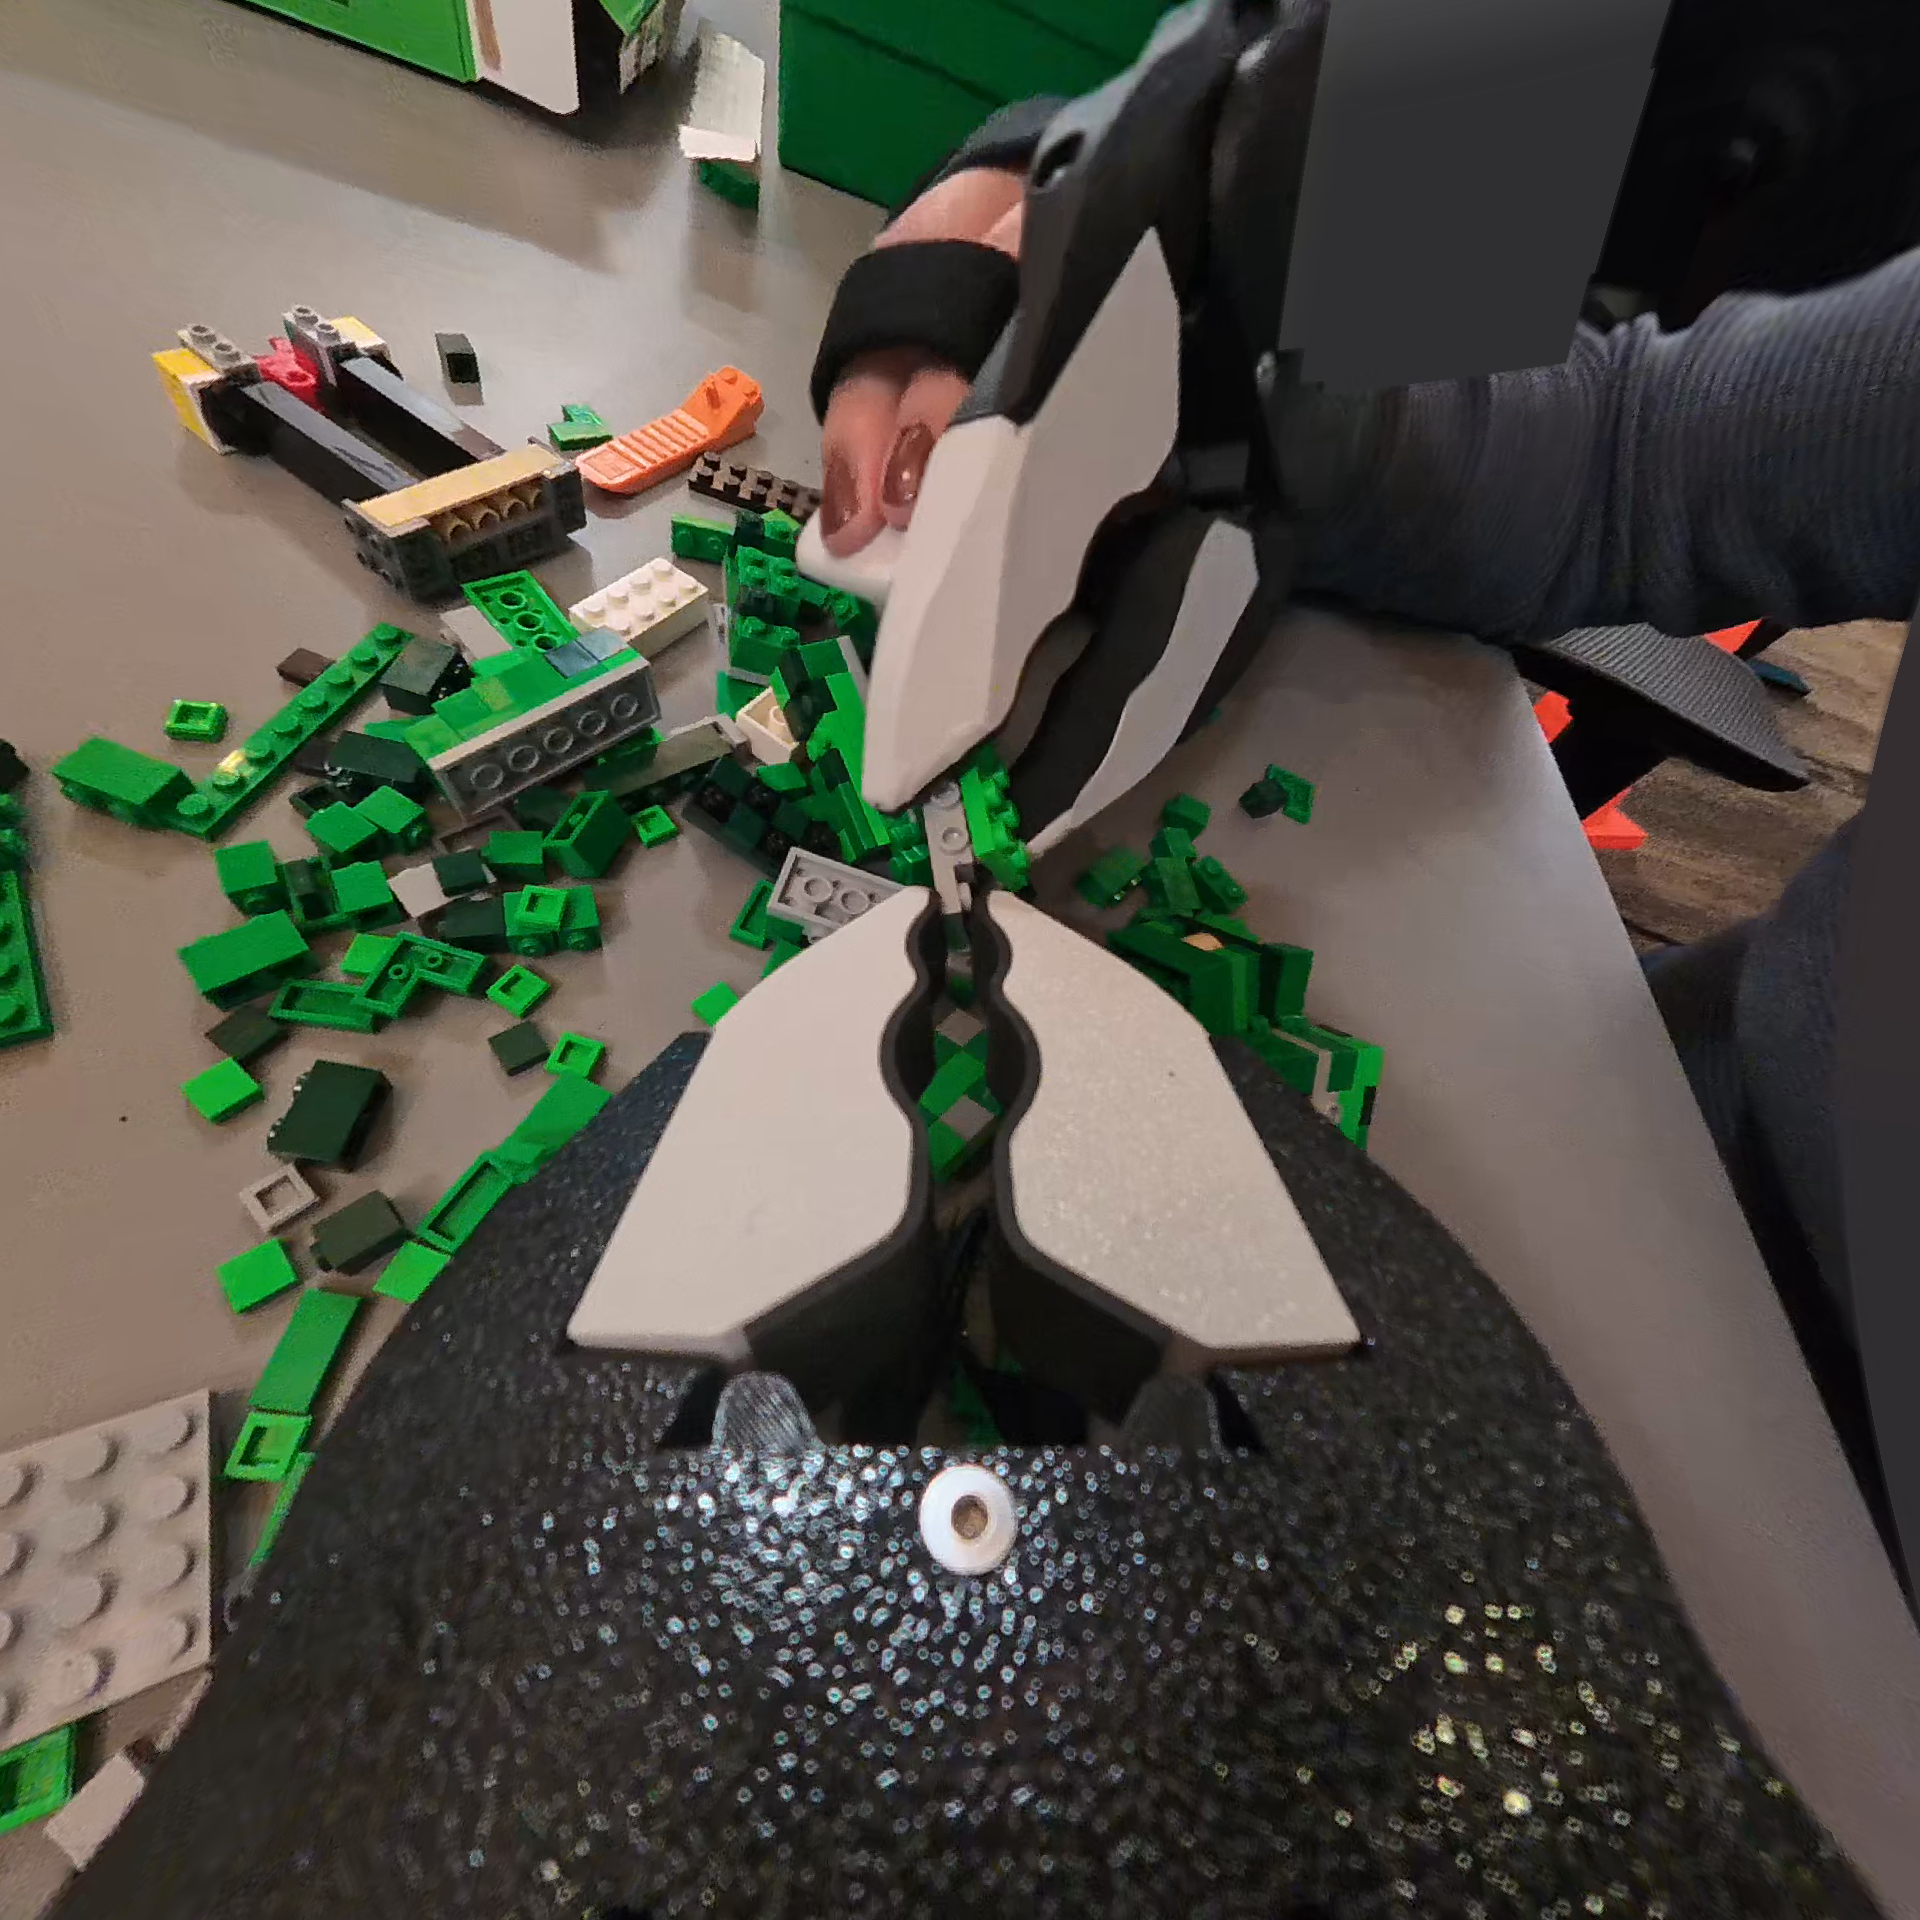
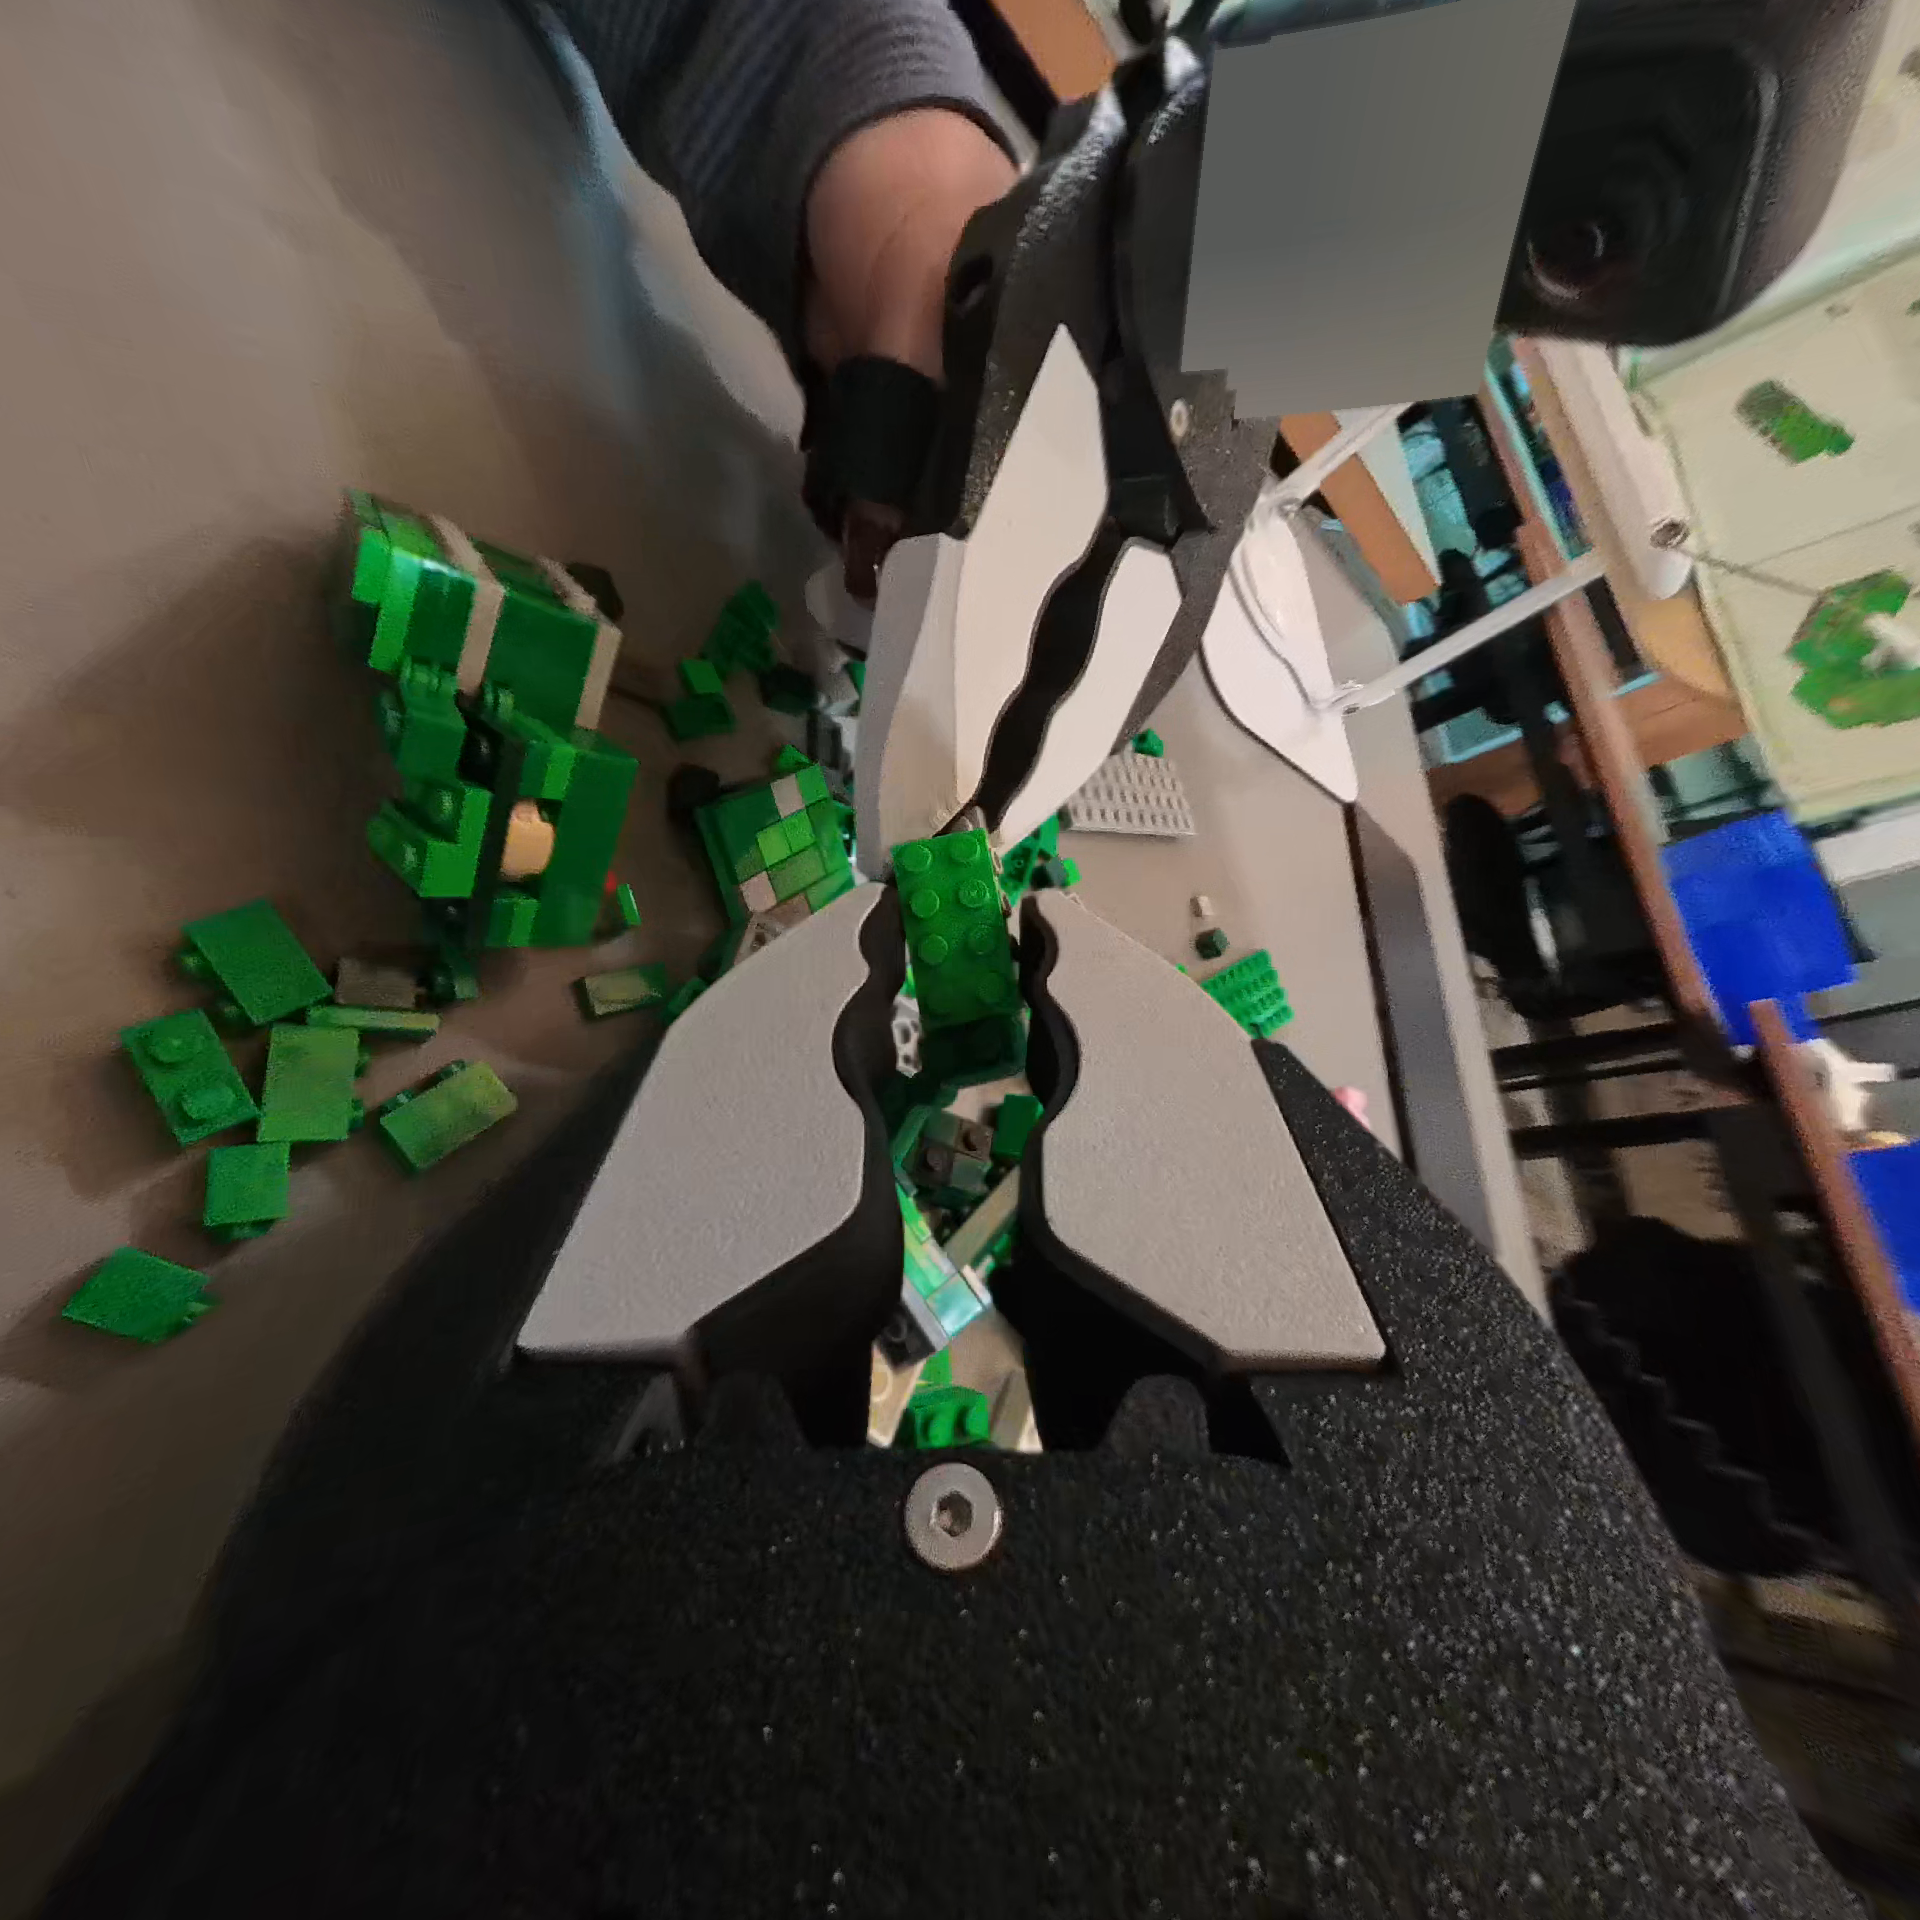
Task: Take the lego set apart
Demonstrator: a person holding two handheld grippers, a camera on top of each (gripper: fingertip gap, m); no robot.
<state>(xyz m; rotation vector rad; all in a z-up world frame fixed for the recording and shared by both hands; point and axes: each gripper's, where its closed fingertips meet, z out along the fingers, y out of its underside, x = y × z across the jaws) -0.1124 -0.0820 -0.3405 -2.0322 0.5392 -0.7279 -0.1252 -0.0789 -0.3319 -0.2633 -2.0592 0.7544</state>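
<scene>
My right gripper (image 2: 956,900) is shut on a green two-by-four brick (image 2: 954,935), studs facing the camera. My left gripper (image 2: 971,821) comes in from above and is shut on a small grey piece (image 2: 971,824) at the brick's far end. In the left wrist view, my left gripper (image 1: 951,906) pinches this thin grey piece (image 1: 948,844), and the right gripper (image 1: 961,805) meets it tip to tip from above. Both hold the pieces above a pile of loose green bricks (image 1: 810,748) on the grey table (image 1: 1455,935).
A partly built green block (image 2: 488,727) lies to the left. An orange brick separator (image 1: 675,431), a black and yellow build (image 1: 343,426), a grey baseplate (image 1: 94,1548) and green boxes (image 1: 883,94) are on the table. The table edge (image 1: 1621,987) runs on the right.
</scene>
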